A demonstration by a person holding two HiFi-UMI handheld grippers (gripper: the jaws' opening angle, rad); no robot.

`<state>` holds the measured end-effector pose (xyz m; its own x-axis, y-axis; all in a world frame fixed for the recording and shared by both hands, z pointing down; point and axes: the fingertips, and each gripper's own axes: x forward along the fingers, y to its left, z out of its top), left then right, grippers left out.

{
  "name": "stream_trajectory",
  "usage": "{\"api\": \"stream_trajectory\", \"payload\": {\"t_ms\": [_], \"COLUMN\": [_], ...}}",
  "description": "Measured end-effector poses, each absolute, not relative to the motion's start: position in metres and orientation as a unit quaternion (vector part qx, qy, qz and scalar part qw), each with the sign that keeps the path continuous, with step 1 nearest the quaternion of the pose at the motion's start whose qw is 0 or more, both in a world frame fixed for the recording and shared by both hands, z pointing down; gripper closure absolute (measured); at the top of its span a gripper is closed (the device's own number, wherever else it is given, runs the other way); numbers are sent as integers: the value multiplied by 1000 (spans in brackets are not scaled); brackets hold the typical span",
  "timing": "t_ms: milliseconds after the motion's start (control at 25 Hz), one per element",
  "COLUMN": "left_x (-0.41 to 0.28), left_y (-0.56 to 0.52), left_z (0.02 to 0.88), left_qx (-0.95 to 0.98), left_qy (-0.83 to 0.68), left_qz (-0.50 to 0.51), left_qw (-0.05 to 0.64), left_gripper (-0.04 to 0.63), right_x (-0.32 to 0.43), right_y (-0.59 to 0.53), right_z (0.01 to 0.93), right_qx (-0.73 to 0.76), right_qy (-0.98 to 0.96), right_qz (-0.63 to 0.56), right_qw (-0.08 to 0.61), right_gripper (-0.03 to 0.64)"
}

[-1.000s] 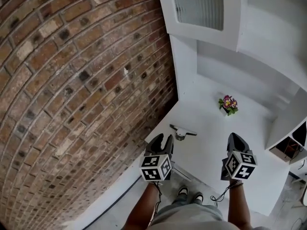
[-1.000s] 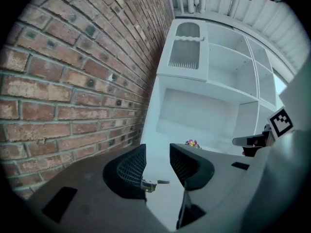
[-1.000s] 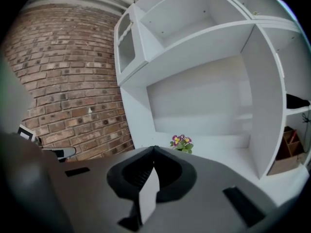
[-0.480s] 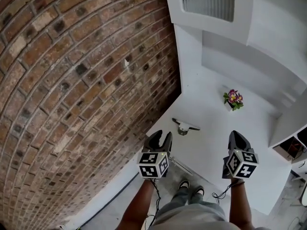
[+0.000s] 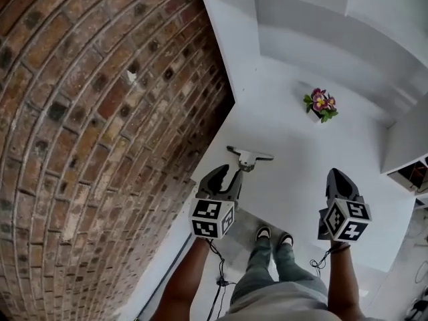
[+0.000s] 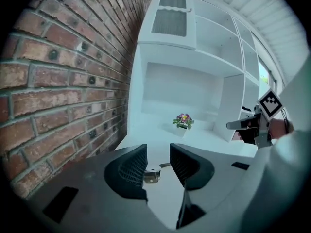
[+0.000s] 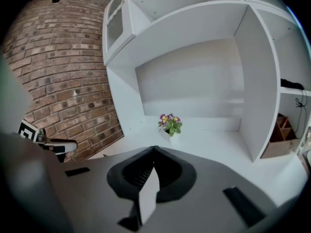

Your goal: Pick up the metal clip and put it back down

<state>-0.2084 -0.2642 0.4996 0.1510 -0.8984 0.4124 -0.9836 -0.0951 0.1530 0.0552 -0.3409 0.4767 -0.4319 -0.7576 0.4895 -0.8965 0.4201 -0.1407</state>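
Note:
The metal clip (image 5: 248, 157) lies flat on the white desk (image 5: 301, 179) near its left edge by the brick wall. My left gripper (image 5: 228, 175) hovers just short of it, open, nothing between the jaws. In the left gripper view the clip (image 6: 151, 174) shows through the gap between the jaws of that gripper (image 6: 158, 166), a little beyond them. My right gripper (image 5: 337, 179) hangs over the desk's right part, shut and empty; its jaws (image 7: 153, 165) meet in the right gripper view.
A small potted flower (image 5: 320, 103) stands at the back of the desk, also seen as flower (image 7: 169, 123). White shelving (image 5: 401, 139) rises at the right and back. The brick wall (image 5: 100, 112) runs along the left. The person's legs and shoes (image 5: 273, 235) show below.
The head view has shifted; my left gripper has moved forward, closer to the clip. The right gripper stays about where it was.

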Motion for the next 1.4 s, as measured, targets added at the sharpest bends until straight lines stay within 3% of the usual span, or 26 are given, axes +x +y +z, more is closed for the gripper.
{"api": "stream_trajectory", "payload": {"t_ms": [760, 1080, 1400], "left_x": [-192, -191, -185], "left_y": [-286, -297, -301], "left_z": [587, 614, 634], "left_qx": [799, 778, 768], "left_qy": [-441, -326, -268], "left_qz": [399, 536, 578], "left_qw": [88, -36, -66], "left_gripper": [449, 451, 453], "right_x": [101, 135, 162], "right_y": [-333, -324, -317], "right_z": [537, 545, 551], "right_qx": [555, 581, 602], "right_qy": [-767, -743, -723], "right_qz": [244, 249, 262], "right_qw": [210, 219, 217], "right_gripper": [615, 615, 615]}}
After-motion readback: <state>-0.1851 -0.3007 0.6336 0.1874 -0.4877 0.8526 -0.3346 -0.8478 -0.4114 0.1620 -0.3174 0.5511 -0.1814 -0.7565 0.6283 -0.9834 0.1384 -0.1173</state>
